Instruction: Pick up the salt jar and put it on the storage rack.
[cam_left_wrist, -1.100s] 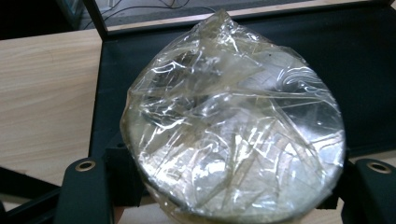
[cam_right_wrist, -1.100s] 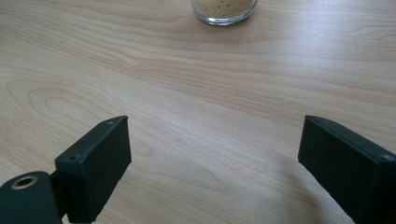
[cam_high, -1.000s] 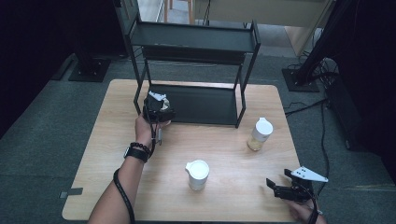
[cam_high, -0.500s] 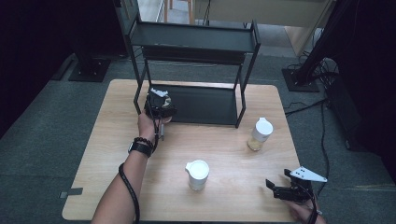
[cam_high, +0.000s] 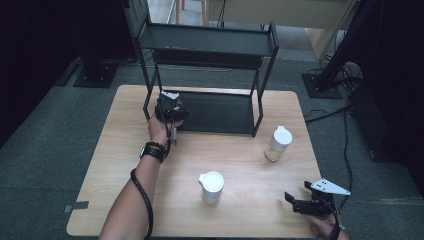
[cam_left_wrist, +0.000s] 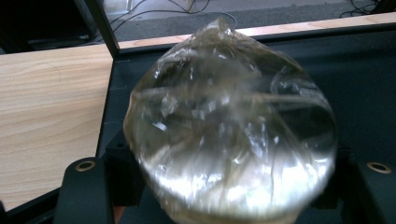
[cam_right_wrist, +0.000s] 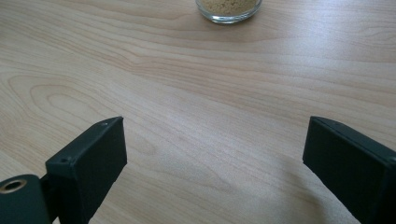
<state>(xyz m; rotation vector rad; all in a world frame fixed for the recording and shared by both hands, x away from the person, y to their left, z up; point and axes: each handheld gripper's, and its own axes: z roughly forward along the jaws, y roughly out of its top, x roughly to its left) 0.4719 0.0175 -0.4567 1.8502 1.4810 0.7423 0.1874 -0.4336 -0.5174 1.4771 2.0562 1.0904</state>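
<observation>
The left tongs (cam_high: 169, 106) were held at the front left corner of the black two-tier rack (cam_high: 210, 40), above its lower shelf (cam_high: 220, 112). In the left gripper view, a clear glass object (cam_left_wrist: 231, 126) (probably a jar seen bottom-on; the picture was blurred) was clenched between the jaws, over the dark shelf. The right tongs (cam_high: 307, 200) were positioned near the front right corner of the table (cam_high: 110, 150), with jaws spread wide and nothing between them. A glass jar with a white lid (cam_high: 278, 144), partly filled with tan grains, stood right of the rack. A white lidded cup (cam_high: 211, 187) stood near the table's front centre, well apart from both tongs.
</observation>
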